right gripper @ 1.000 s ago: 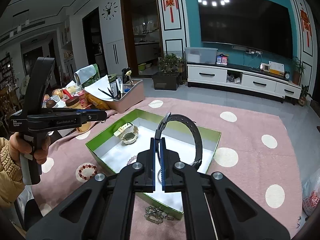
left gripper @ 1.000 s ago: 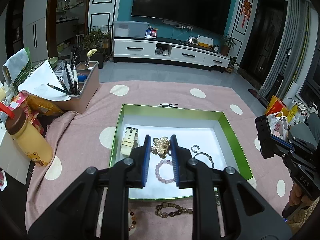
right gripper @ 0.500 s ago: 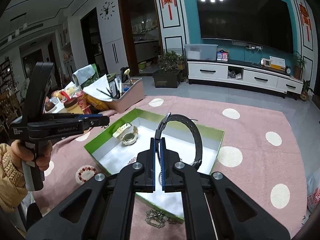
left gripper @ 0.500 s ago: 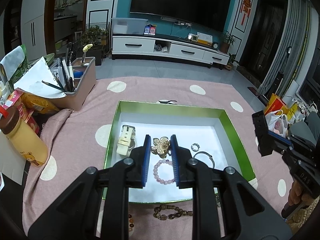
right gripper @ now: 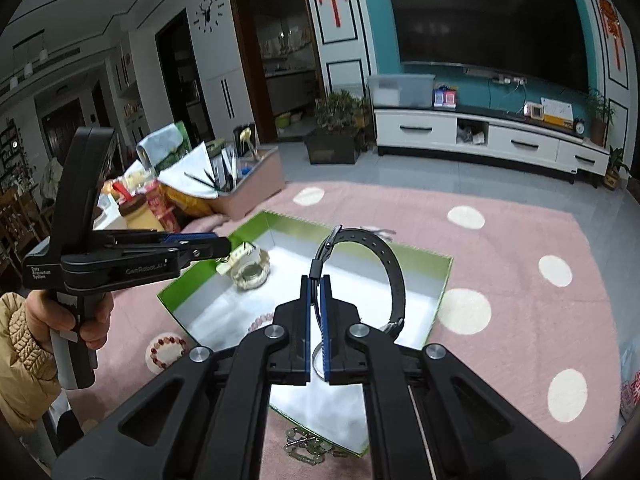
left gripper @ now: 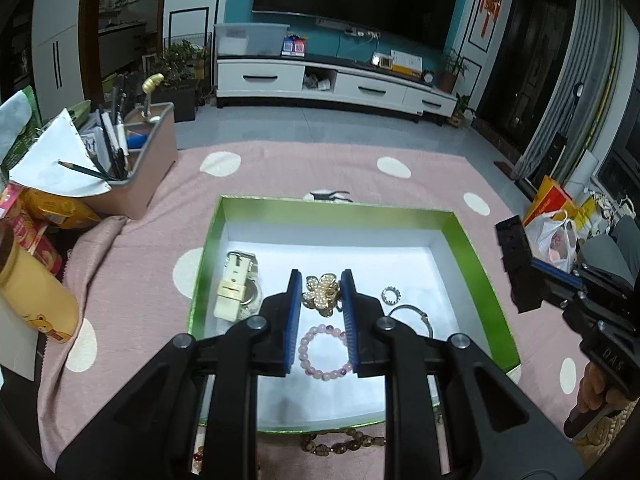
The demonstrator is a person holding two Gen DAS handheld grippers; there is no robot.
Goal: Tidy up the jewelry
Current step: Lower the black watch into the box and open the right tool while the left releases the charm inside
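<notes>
Both tools have sunk toward the green box [left gripper: 476, 256]: right tool [right gripper: 319, 308] clamps a black watch [right gripper: 394, 276]; left tool [left gripper: 321, 312] apparently grips a gold brooch [left gripper: 322, 289], near placement.

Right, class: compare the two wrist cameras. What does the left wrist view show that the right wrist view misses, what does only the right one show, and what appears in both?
Only the left wrist view shows the gold flower brooch pinched in the left gripper, plus the small ring.

Only the right wrist view shows the black watch, its strap clamped by the right gripper, and the red bead bracelet on the cloth.

Both show the green box and the cream watch.
</notes>
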